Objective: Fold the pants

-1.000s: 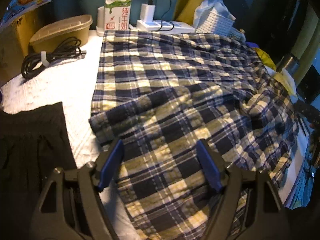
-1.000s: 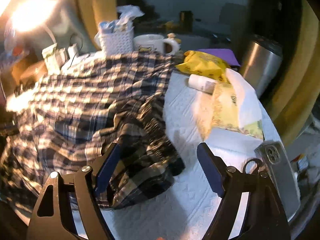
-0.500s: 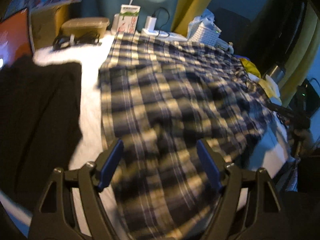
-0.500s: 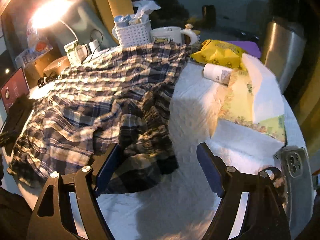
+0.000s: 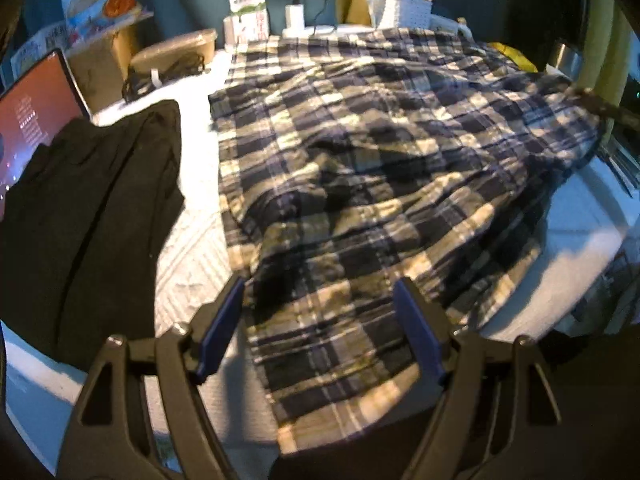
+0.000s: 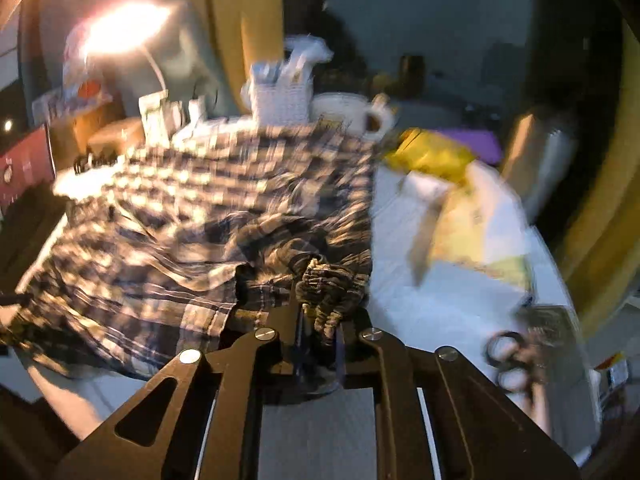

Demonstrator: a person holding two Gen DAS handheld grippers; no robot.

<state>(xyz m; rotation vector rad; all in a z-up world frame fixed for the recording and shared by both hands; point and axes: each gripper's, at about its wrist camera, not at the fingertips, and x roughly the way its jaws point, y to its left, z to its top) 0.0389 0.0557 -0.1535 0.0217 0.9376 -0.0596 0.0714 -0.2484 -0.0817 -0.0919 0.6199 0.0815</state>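
The plaid pants (image 5: pixel 360 168) lie spread over the white bench (image 5: pixel 192 248), beside a black garment (image 5: pixel 88 208). The left tongs (image 5: pixel 320 320) hang spread above a leg end; the right tongs (image 6: pixel 320 320) pinch the bunched waistband (image 6: pixel 332 284).

Dim room; lamp (image 6: pixel 120 28) glare; right view motion-blurred.

Table (image 5: pixel 192 256): white quilted cover, crowded.
Plaid pants (image 5: pixel 360 184) spread across the middle; black garment (image 5: pixel 88 216) at left; lidded tub (image 5: pixel 176 50) and coiled cable (image 5: pixel 160 74) at the far left; white basket (image 6: pixel 280 96), mug (image 6: pixel 352 114), yellow packet (image 6: pixel 432 154) at the far edge; scissors (image 6: pixel 512 356) at right.
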